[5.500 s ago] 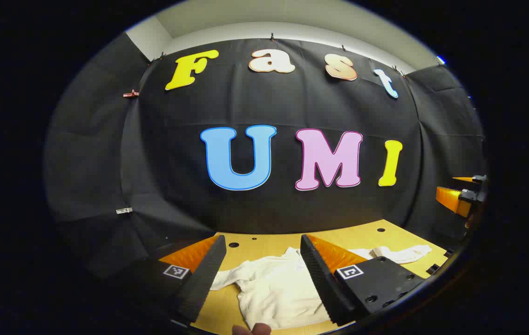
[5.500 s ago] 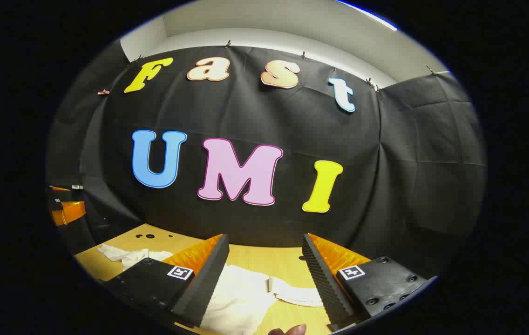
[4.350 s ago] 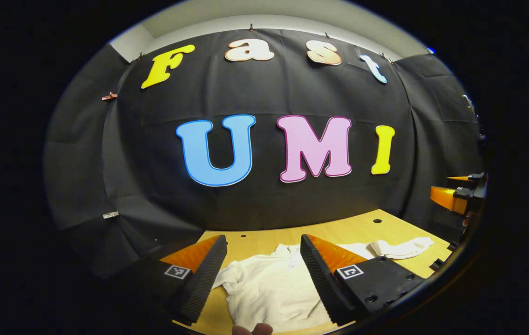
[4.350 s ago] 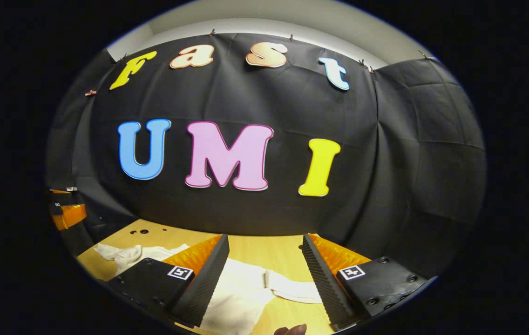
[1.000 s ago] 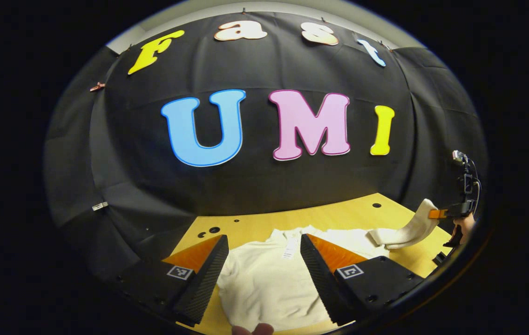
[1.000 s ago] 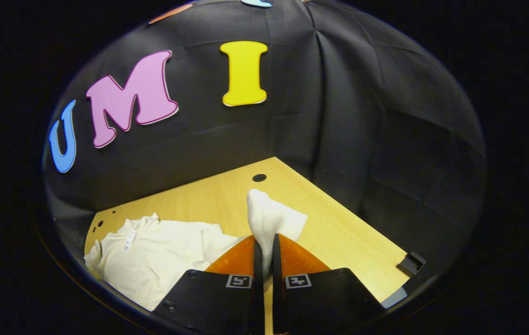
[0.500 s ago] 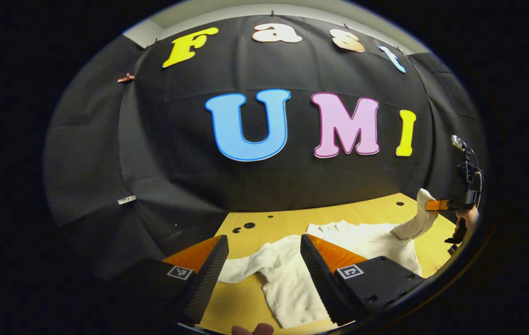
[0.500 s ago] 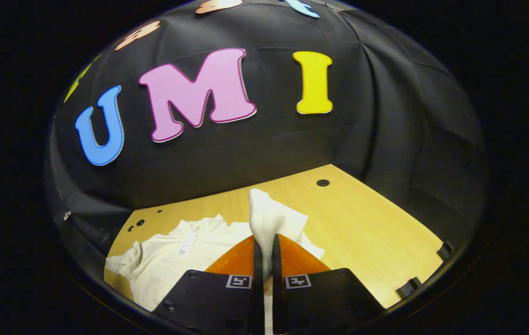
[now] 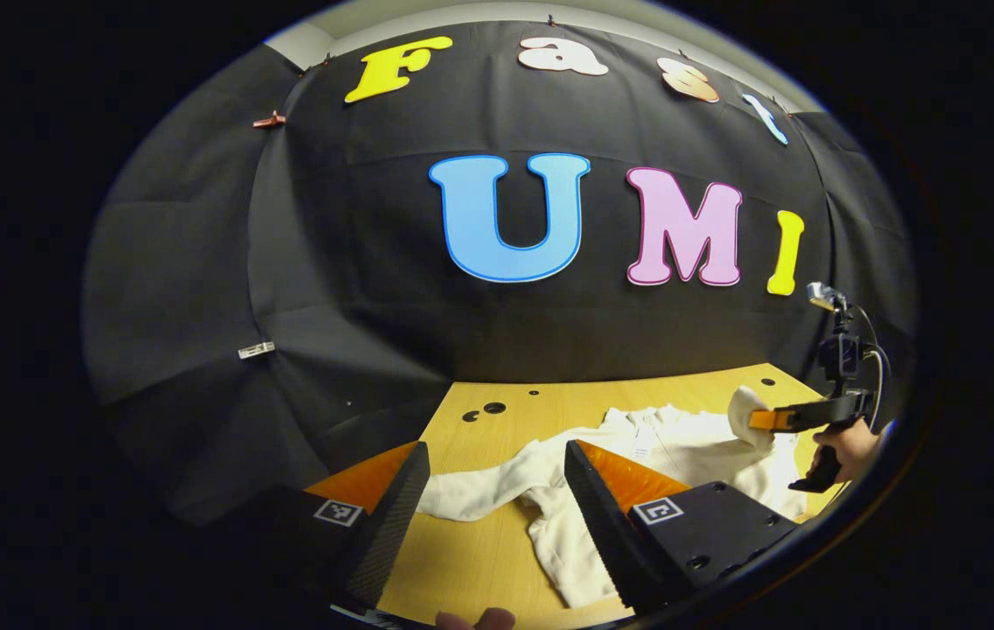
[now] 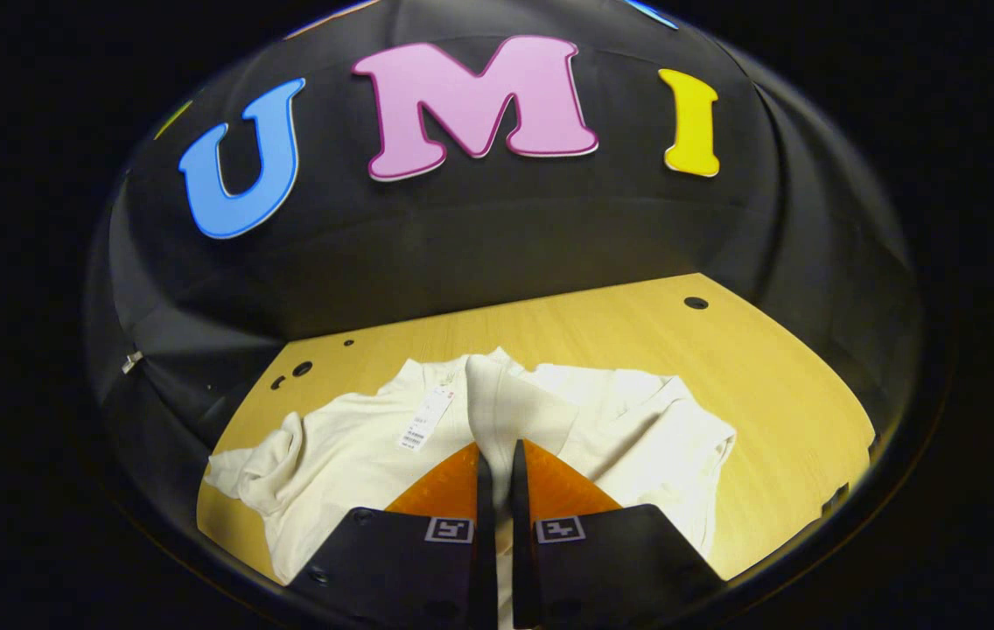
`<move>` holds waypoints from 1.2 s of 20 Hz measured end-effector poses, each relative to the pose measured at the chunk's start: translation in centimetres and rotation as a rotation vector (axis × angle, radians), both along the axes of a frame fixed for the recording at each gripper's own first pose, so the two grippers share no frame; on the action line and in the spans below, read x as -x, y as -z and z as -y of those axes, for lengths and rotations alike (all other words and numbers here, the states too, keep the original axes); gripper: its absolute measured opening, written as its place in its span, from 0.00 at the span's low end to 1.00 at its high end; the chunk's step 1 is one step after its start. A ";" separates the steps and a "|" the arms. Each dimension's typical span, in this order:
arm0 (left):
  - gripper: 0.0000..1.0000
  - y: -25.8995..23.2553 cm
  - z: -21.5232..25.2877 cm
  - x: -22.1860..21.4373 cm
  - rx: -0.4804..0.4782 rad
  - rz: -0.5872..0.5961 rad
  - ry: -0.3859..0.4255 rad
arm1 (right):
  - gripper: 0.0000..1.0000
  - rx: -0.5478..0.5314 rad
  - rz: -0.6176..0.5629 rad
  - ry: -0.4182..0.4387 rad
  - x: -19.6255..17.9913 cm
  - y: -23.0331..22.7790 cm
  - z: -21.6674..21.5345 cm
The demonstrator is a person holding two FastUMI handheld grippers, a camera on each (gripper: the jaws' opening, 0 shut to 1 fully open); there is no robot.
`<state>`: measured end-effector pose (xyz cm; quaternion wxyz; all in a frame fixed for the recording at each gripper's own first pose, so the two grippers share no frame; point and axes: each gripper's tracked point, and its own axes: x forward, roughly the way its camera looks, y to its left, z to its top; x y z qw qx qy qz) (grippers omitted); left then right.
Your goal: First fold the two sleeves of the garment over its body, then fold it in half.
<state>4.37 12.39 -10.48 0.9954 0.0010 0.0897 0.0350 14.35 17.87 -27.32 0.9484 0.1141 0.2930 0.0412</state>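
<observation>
One cream garment (image 10: 348, 455) lies rumpled on the wooden table (image 10: 777, 367) at lower centre, its right sleeve (image 10: 506, 411) pinched upright over the body in my right gripper (image 10: 497, 477), its other sleeve (image 9: 479, 490) stretched between my left gripper (image 9: 493, 516)'s wide-spread fingers.

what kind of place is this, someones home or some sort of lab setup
Most likely a recording booth, not a home: black cloth wall clipped up behind a light wooden table with drilled holes, and a cream long-sleeved garment with its tag on, handled by a hand-held tool.
</observation>
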 end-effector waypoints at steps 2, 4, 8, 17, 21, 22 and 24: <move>0.96 0.5 -0.5 -0.4 0.005 -0.007 0.004 | 0.11 0.024 -0.040 -0.005 0.0 2.1 -1.3; 0.96 1.0 -1.0 -0.9 0.002 -0.014 0.006 | 0.12 0.033 -0.087 -0.010 0.2 4.1 -2.4; 0.96 1.9 -1.7 -1.8 0.003 -0.025 0.002 | 0.18 -0.001 -0.171 -0.027 1.2 7.0 -4.5; 0.96 4.1 -2.4 -3.6 -0.008 -0.055 -0.008 | 0.80 -0.192 -0.191 -0.087 2.6 5.0 -7.7; 0.96 5.7 -3.1 -5.3 -0.010 -0.075 -0.009 | 0.87 -0.233 -0.150 -0.067 3.6 1.9 -5.5; 0.96 6.2 -3.5 -5.8 -0.009 -0.083 -0.012 | 0.87 -0.237 -0.136 -0.059 3.8 1.2 -4.6; 0.96 7.4 -4.3 -7.0 -0.003 -0.106 -0.020 | 0.87 -0.238 -0.104 -0.049 4.4 -0.2 -2.7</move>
